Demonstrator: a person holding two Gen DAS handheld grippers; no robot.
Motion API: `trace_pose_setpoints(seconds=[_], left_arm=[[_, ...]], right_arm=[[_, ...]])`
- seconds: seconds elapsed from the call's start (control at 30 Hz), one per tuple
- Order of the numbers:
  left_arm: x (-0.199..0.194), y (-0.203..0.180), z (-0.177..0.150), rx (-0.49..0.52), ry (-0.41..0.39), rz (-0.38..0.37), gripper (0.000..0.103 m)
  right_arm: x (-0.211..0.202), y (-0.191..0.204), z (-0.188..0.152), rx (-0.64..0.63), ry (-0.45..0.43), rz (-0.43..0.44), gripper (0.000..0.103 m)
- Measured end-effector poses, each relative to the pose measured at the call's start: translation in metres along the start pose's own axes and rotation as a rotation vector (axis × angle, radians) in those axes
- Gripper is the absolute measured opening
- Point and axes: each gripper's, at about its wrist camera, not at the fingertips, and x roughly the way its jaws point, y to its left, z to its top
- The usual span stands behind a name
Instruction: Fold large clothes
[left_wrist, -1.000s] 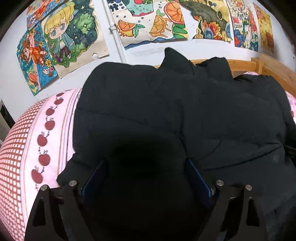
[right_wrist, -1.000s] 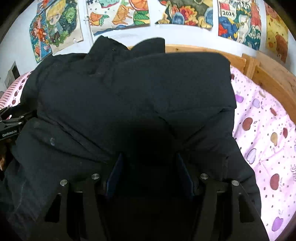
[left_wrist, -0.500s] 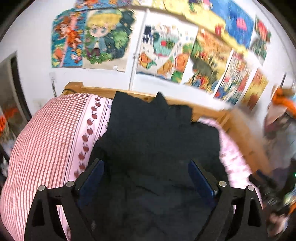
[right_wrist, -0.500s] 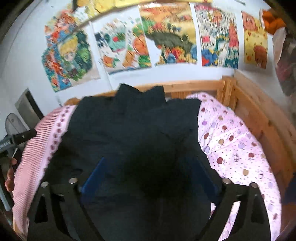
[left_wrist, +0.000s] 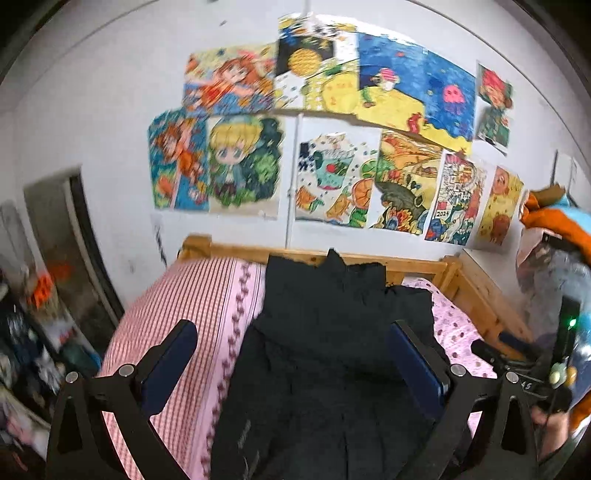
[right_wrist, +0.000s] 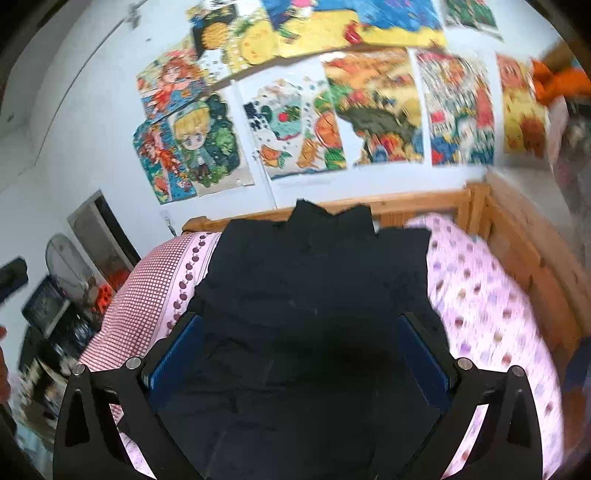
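The black coat lies along the middle of the bed, collar end at the wooden headboard, its sides already turned in so it forms a long dark strip on the pink bedding. Both tools are up and clear of it. The left hand-held gripper has its jaws spread wide with nothing between them; they have just been opening further. The right hand-held gripper is likewise spread wide and empty, its jaws also just having opened.

The step in hand looks like a release and pull-back between folds, so the useful thing now is to check the result before reaching in again. The right edge of the coat near the spotted sheet looks ragged and bulges out, which suggests that side needs tidying first. For the next fold, each hand-held gripper should probably take a matching corner at the near hem, pinching all the layers together, and both should lift evenly so the thick fabric does not slide or spring open. Padded cloth like this tends to puff back, so pressing it flat after laying it down would help.
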Motion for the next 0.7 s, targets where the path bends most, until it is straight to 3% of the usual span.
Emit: trace_pose_setpoints(seconds=[0.1, 0.2, 0.37, 0.5, 0.7], left_arm=[[0.03, -0.015, 0.008, 0.041, -0.014, 0.003, 0.103], [0.07, -0.031, 0.015, 0.097, -0.046, -0.065, 0.103], [0.178, -0.069, 0.041, 0.188, -0.006, -0.064, 0.103], [0.279, -0.094, 0.039, 0.175, -0.006, -0.086, 0.103], [0.431, -0.115, 0.043, 0.185, 0.137, -0.088, 0.103]], right_arm=[[0.007, 0.008, 0.015, -0.068, -0.037, -0.038, 0.101], [0.025, 0.006, 0.032, -0.111, -0.053, -0.05, 0.101], [0.086, -0.015, 0.066, -0.167, -0.055, -0.13, 0.101], [0.15, -0.044, 0.109, -0.236, -0.067, -0.192, 0.101], [0.265, -0.089, 0.144, -0.089, -0.022, -0.153, 0.101]])
